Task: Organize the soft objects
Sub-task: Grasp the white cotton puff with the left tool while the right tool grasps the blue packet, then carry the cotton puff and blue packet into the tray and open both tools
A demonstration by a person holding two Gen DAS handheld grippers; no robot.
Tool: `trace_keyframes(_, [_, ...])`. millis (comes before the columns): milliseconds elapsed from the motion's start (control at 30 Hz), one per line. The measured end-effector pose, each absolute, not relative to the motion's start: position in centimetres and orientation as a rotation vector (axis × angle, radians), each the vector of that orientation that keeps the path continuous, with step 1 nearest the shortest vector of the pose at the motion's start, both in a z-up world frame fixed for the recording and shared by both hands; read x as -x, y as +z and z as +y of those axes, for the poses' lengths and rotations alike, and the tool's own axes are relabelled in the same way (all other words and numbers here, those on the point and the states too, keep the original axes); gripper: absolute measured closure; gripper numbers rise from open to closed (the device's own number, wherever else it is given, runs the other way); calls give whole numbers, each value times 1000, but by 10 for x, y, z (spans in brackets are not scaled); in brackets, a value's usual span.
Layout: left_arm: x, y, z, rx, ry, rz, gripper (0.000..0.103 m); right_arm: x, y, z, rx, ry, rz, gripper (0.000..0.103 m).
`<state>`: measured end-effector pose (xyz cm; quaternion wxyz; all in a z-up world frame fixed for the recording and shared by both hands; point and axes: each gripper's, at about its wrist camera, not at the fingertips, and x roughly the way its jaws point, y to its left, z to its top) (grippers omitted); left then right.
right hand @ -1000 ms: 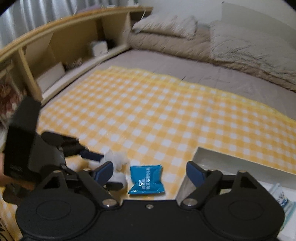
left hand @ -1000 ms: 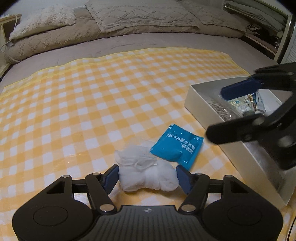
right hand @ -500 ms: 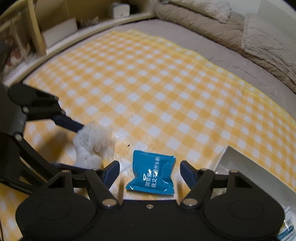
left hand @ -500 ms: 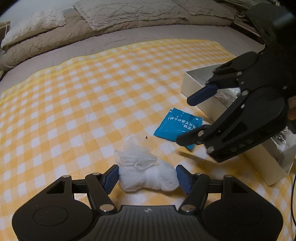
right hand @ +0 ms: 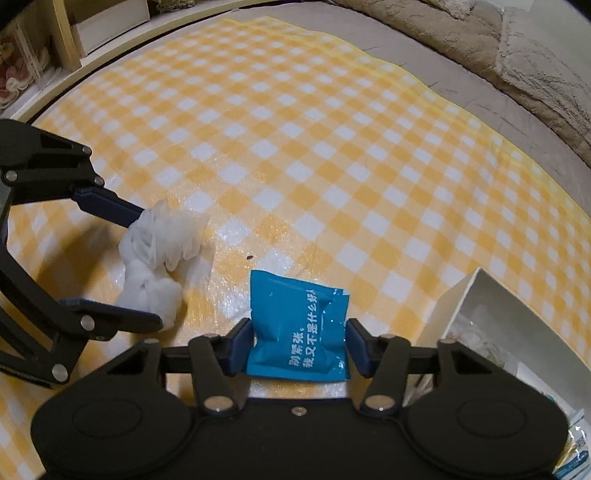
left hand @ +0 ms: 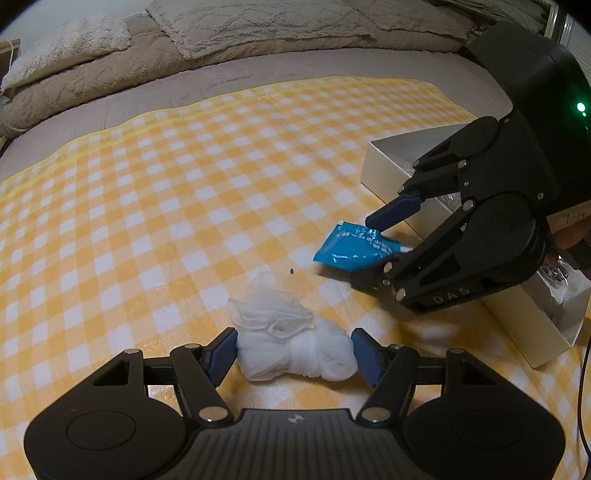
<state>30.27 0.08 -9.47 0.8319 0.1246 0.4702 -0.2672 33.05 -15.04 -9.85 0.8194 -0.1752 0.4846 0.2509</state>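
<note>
A white knotted plastic bundle [left hand: 295, 347] lies on the yellow checked cloth [left hand: 184, 206]. My left gripper [left hand: 294, 352] is shut on it, both blue pads touching its ends; it also shows in the right wrist view [right hand: 155, 273]. A blue foil packet [right hand: 299, 332] with white writing sits between the pads of my right gripper [right hand: 300, 345], which is shut on it. In the left wrist view the packet [left hand: 354, 251] is tilted up off the cloth in the right gripper [left hand: 380, 245].
A white open box [left hand: 388, 173] with several small items stands on the cloth at the right; its corner shows in the right wrist view [right hand: 476, 295]. Pillows [left hand: 258, 26] and a beige quilt lie beyond the cloth. A wooden shelf [right hand: 66, 40] runs along the far left.
My right gripper has come down from over the box onto the blue packet and closed on it, tilting it up. My left gripper stays on the white bundle.
</note>
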Motion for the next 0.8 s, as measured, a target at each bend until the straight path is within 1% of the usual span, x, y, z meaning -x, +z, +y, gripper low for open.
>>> trace_keyframes(67, [-301, -93, 1, -266, -553, 997, 36, -330, -97, -150, 373, 537, 1022, 55])
trace_keyframes(267, [-296, -82, 5, -248, -491, 978, 37, -324, -80, -149, 339, 538, 969, 59])
trace_keyframes(800, [-259, -6, 17, -128, -375, 810, 37, -281, -5, -180, 168, 469, 797, 59])
